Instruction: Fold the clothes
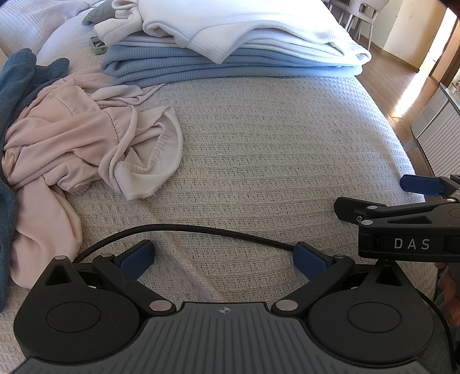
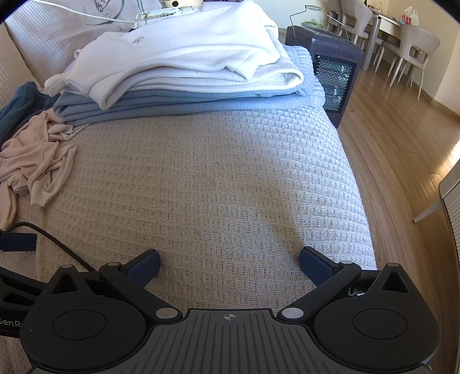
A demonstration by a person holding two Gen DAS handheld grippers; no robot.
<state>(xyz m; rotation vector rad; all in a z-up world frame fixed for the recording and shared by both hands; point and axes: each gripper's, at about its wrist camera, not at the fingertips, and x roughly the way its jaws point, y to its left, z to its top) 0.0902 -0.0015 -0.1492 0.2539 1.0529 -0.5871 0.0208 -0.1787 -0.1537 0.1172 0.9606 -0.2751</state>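
The pink garment (image 1: 66, 143) lies crumpled on the left side of the bed cover (image 1: 258, 143), bunched into loose folds with a hemmed edge turned up toward us. In the right wrist view the same pink garment (image 2: 34, 161) sits at the far left, well apart from that claw. A dark teal garment (image 1: 11, 95) lies touching it on the outer side, partly under it. Behind both, a stack of folded things: a white top (image 1: 230, 26) on a blue blanket (image 1: 201, 66), squared off at the far end of the bed.

We hold the left gripper (image 1: 224, 260) low over bare cover, its blue pads spread wide, nothing between them. The right gripper (image 2: 230, 263) is likewise spread wide and empty over the cover; from the left view we see its black body (image 1: 408, 227) just beside ours on the right. A black cable (image 1: 201, 230) runs across the cover in front of the left claw.

Our reading: one fold is done and stacked, and we stand between garments, about to fetch the pink one. The middle of the bed is free for spreading it. The next move calls for the left claw to swing left and pinch a hem or a corner, not the bunched middle, and then draw the cloth out flat. The fabric looks thin and limp, so it will likely drag and twist; the teal garment may come along if we grip too deep. The cable could snag.
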